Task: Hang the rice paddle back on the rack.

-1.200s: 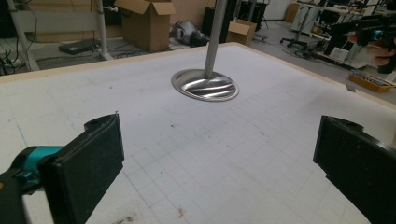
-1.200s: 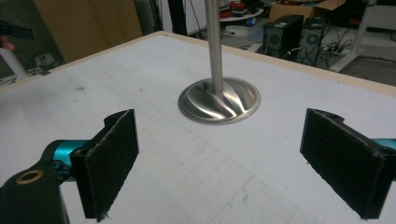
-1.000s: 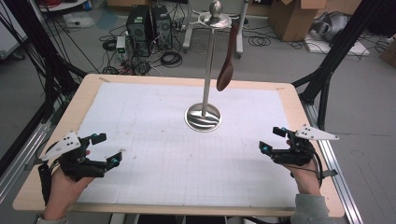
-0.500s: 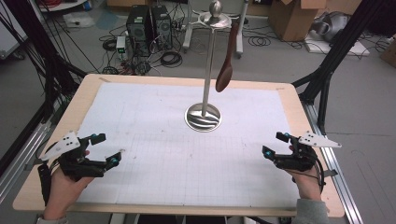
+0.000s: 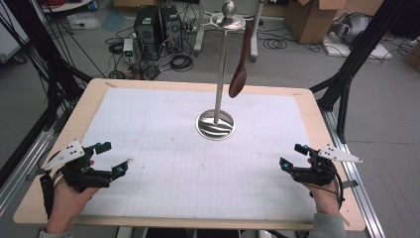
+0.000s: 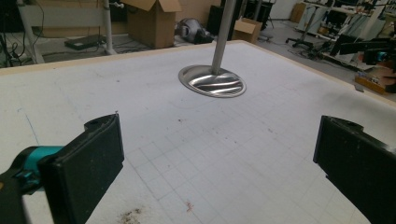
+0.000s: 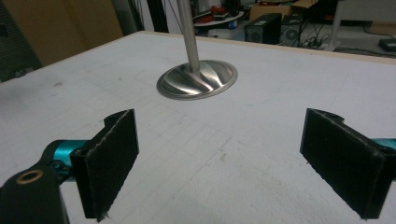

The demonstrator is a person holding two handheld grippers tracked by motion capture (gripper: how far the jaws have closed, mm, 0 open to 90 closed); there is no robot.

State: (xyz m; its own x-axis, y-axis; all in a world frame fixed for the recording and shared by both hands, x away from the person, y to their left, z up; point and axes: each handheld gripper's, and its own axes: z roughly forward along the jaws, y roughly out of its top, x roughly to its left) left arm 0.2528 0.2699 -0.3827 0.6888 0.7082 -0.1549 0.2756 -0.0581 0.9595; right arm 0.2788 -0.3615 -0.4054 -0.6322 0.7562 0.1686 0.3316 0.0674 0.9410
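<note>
Here the table, covered by a white gridded sheet, holds a metal stand near the middle of its far half, well apart from both grippers. A brown spoon hangs from the stand's top, clear of the sheet. The left gripper sits low by the near-left corner, held in a hand coming in over the near edge; its jaws are wide apart and hold nothing. The right gripper sits by the near-right corner, jaws likewise spread and empty. Bare sheet lies between them.
</note>
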